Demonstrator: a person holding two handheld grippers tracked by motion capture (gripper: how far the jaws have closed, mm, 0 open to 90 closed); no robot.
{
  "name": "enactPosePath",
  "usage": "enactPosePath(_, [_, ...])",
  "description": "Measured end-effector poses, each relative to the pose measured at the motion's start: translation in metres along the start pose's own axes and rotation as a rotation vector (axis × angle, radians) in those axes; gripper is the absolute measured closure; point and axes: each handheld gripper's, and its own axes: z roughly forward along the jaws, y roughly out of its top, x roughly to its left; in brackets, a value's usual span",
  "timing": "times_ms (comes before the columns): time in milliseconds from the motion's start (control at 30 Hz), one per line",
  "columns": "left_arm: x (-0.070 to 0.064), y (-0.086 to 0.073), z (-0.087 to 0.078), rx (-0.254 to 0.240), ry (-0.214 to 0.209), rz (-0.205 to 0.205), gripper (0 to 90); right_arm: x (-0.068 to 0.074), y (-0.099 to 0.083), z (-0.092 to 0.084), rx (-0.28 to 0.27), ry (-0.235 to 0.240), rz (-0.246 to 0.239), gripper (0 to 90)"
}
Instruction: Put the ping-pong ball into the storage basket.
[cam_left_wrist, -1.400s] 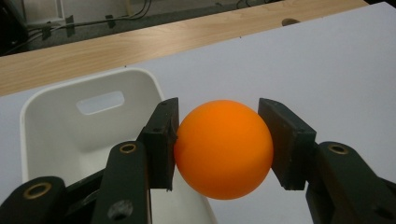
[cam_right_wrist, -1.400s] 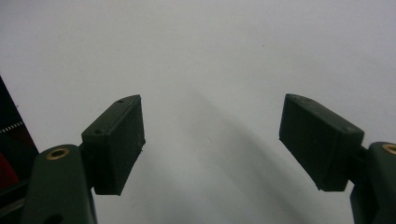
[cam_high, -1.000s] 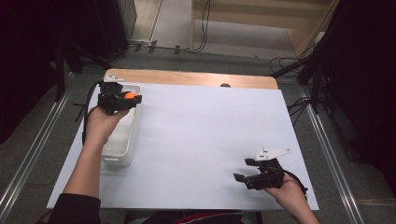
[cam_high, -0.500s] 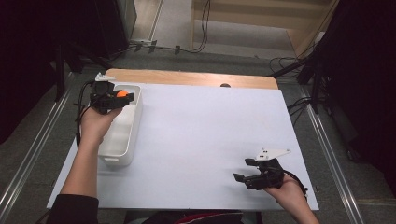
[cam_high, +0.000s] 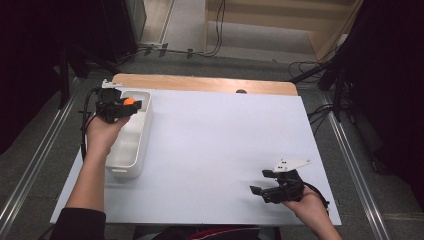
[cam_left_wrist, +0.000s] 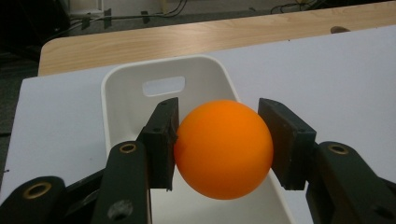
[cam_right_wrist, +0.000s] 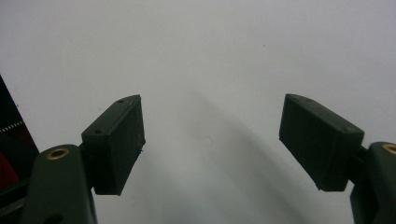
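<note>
An orange ball (cam_left_wrist: 223, 148) sits squeezed between the two black jaws of my left gripper (cam_left_wrist: 218, 144), which is shut on it. In the high view that left gripper (cam_high: 131, 103) holds the orange ball (cam_high: 129, 101) above the far end of a white bin (cam_high: 138, 142) at the table's left side. The white bin (cam_left_wrist: 122, 87) has a handle slot in its far wall and looks empty where I can see. My right gripper (cam_high: 260, 182) hovers low over the table near the front right, jaws wide open with nothing between them; in its own view the right gripper (cam_right_wrist: 212, 140) faces bare white surface.
The table top (cam_high: 225, 140) is a white sheet with a strip of bare wood (cam_high: 200, 84) along the far edge. A small dark mark (cam_high: 241, 91) sits at that far edge. Cables and dark stands lie on the floor beyond and beside the table.
My left gripper has carried the orange ball away from me and slightly left, over the bin's far end. The right gripper has stayed in place.
</note>
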Motion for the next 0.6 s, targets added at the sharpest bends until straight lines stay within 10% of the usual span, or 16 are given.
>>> enactPosePath(600, [0.003, -0.009, 0.014, 0.055, 0.008, -0.014, 48.9, 0.0, 0.0, 0.0, 0.004, -0.002, -0.001, 20.7])
